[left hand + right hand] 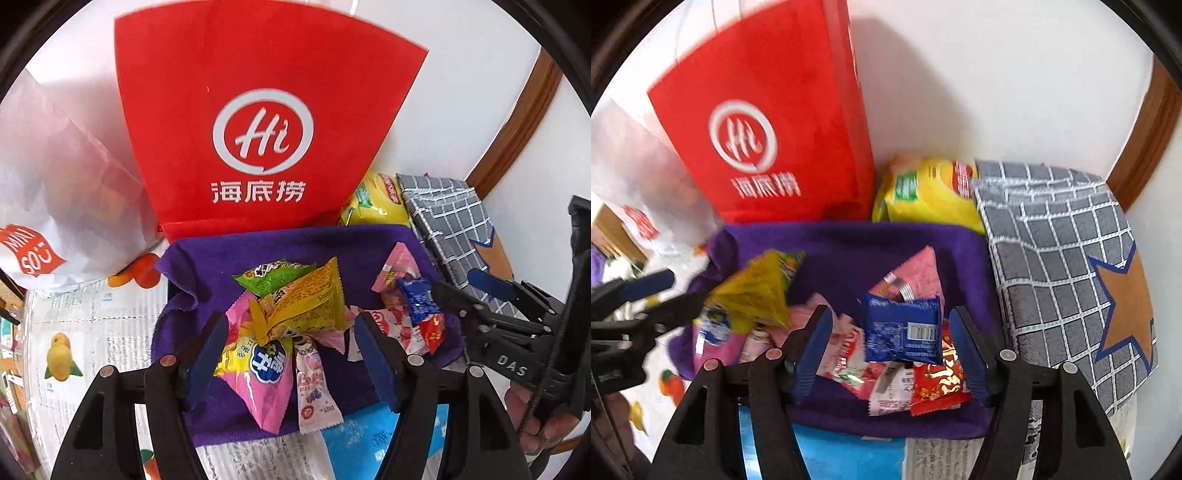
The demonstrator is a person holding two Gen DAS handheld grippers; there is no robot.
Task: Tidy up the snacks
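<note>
Two bags [258,122] behind, checked cloth [1052,258] beside

Looks like a lived-in home, a corner set up for sorting. White plastered wall [997,92] with a brown wooden frame [517,122], door or window trim, cannot tell which. Surface covered with spread newspaper [92,332], as people do at home. Shopping leftovers stand against the wall: a red restaurant carrier bag [258,110] and a white shop bag [48,177]. A grey checked fabric box [1060,266] with a star patch, household storage. No shelving, tools or lab gear.
</note>
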